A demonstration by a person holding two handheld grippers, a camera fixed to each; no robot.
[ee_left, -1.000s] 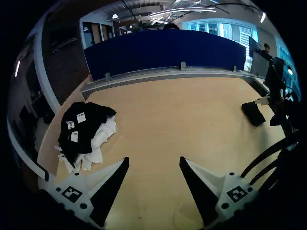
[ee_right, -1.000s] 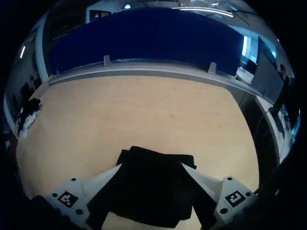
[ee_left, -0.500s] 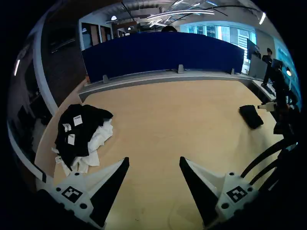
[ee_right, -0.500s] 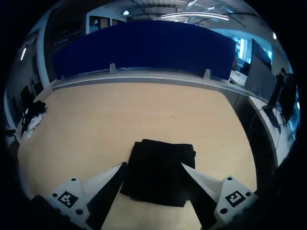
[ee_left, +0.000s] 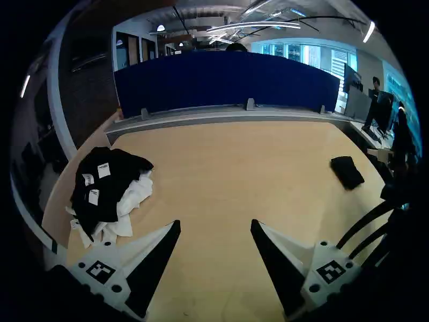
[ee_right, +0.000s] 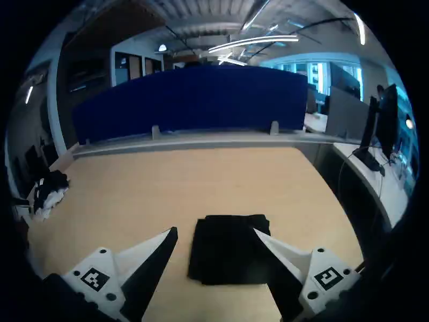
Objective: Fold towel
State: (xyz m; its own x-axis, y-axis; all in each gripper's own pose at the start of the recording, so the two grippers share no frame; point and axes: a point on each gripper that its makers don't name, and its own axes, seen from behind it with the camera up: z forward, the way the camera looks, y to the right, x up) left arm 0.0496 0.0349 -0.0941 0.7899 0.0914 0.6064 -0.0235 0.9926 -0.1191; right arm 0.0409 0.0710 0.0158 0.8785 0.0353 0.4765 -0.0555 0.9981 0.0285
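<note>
On the right side of the wooden table (ee_right: 161, 182) the black towel (ee_right: 230, 249) lies flat, folded into a compact rectangle. It sits just ahead of the right gripper (ee_right: 214, 231), whose fingers stand apart and touch nothing. The left gripper (ee_left: 215, 221) is also spread wide over bare wood, with a heap of black and white cloths (ee_left: 104, 193) off to its left. The towel looks soft, light and limp, so I'd expect it to sag and come undone if lifted by one layer. Pinching a corner or the doubled edge through all the layers seems the safer hold. A second ago the towel sat close between the right fingers; now that gripper has backed off and risen.
</note>
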